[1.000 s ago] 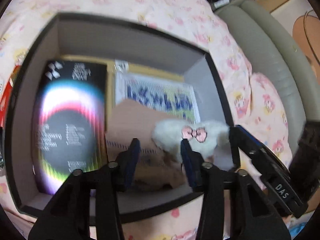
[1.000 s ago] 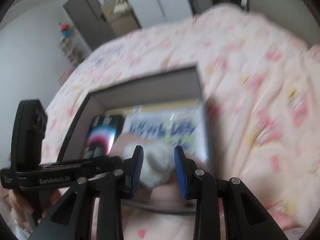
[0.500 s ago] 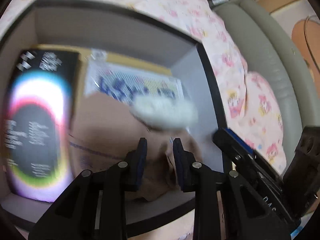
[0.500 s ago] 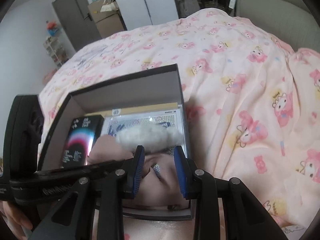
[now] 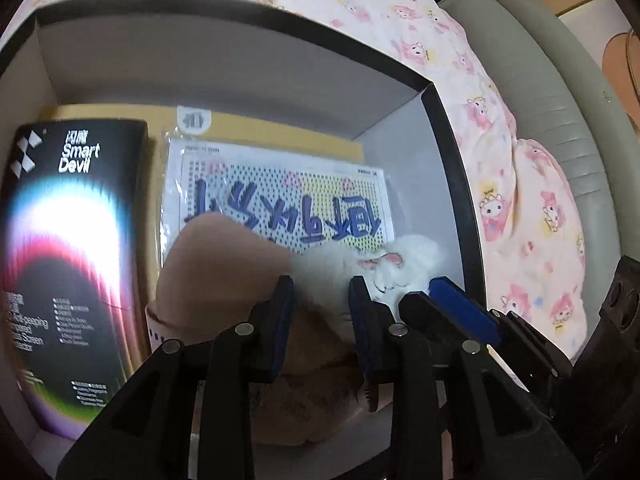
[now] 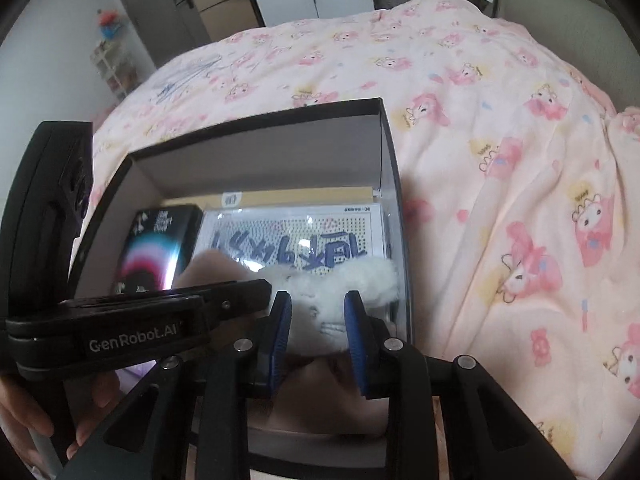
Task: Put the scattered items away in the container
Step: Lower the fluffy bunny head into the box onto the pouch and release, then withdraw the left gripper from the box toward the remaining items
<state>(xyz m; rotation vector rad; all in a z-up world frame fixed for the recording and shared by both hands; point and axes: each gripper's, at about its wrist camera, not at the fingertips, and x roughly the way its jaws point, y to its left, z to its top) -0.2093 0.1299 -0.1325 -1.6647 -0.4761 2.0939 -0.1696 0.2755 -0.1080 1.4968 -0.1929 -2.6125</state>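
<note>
Item: open black cardboard box with grey inner walls (image 6: 384,152), on a pink cartoon-print bedspread (image 6: 500,168); both grippers work over its near end.

Contents ahead of the fingers: black glossy "Smart Devil" screen-protector pack (image 5: 68,240) to the left; clear-bagged bead-pattern sheet with blue characters (image 5: 280,200) ahead; tan soft fabric item (image 5: 224,264) directly beneath.

Task piece: white fluffy plush with pink ears (image 6: 340,292), inside the box against its right wall.

Right gripper (image 6: 316,328): jaws narrow, the plush between the pads; apparently holding it, contact not fully certain.

Left gripper (image 5: 320,316): jaws partly apart, nothing clearly gripped, poised over the tan fabric just left of the plush.

Risks, judged: fur may cling to the blue pads and lift the plush back out on release; the two grippers, just beside each other, may knock together; the left fingers could snag the tan fabric.
</note>
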